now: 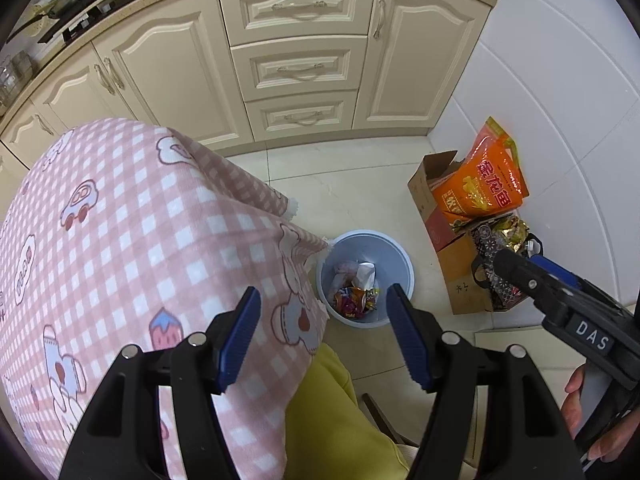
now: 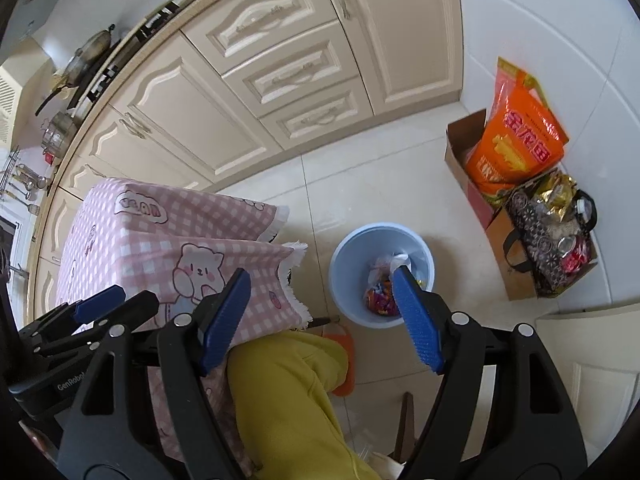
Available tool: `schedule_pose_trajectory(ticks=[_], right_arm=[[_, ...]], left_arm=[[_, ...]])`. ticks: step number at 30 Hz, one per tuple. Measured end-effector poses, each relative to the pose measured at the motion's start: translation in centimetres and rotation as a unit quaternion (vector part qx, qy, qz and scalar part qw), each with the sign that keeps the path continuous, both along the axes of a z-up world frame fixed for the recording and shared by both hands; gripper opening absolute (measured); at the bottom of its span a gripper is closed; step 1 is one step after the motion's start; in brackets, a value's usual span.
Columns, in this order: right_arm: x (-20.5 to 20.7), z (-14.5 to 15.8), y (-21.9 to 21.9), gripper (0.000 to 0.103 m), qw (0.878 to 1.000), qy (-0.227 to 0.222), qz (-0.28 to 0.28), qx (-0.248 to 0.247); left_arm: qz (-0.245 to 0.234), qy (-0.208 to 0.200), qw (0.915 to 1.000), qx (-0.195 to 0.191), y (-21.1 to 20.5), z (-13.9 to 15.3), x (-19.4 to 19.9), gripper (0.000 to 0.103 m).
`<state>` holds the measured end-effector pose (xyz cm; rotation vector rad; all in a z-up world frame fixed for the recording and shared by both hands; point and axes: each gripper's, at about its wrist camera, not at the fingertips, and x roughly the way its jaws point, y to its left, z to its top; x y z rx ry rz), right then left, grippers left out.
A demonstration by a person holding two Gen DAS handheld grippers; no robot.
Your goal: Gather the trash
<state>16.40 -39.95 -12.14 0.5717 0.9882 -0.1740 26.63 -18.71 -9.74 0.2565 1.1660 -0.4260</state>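
Observation:
A light blue bin (image 1: 400,252) (image 2: 344,248) stands on the tiled floor beside the table. Colourful wrappers (image 1: 356,300) (image 2: 380,296) and white paper lie inside it. My left gripper (image 1: 323,292) hangs open high above the table's edge and the bin, with nothing between its blue pads. It also shows at the lower left of the right wrist view (image 2: 120,300). My right gripper (image 2: 321,274) is open and empty too, held high over the gap between table and bin. In the left wrist view it reaches in from the right (image 1: 520,260), held by a hand.
A table under a pink checked cloth (image 1: 140,220) (image 2: 180,220) fills the left. A person's yellow trouser leg (image 2: 288,392) and orange slipper (image 2: 344,360) are below. Cardboard boxes, an orange bag (image 1: 488,180) and a black patterned bag (image 2: 548,240) sit by the white wall. Cream cabinets (image 1: 300,72) line the back.

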Motion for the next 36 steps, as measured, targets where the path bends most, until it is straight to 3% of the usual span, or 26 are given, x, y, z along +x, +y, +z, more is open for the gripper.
schedule_pose_trajectory(ticks=[9,14,20,23,28,31,36], right_arm=[[-5.0,2.2,3.1,0.078,0.994,-0.088,0.022,-0.064],[-7.8,2.7,5.0,0.078,0.988,-0.137,0.035,-0.056],[-10.8,3.9,7.5,0.078,0.976,-0.202,0.050,-0.068],[-12.1,4.6,9.0,0.078,0.968,-0.227,0.055,-0.092],[-14.6,6.8,12.1,0.078,0.944,-0.289,0.065,-0.143],[-15.8,8.0,13.4,0.078,0.932,-0.317,0.076,-0.160],[-17.3,9.3,14.5,0.078,0.922,-0.343,0.077,-0.159]], left_arm=[[0.002,-0.051,0.9984,-0.024,2.3,1.4,-5.5,0.067],[0.001,-0.081,0.9961,-0.036,4.3,1.9,-8.6,0.068],[0.021,-0.147,0.9872,-0.056,7.5,3.3,-12.7,0.070],[0.032,-0.181,0.9812,-0.057,9.0,4.1,-14.6,0.070],[0.053,-0.240,0.9660,-0.082,11.5,6.1,-17.8,0.073],[0.070,-0.276,0.9544,-0.091,12.6,7.4,-19.5,0.076],[0.084,-0.329,0.9339,-0.111,14.3,9.6,-22.4,0.084]])
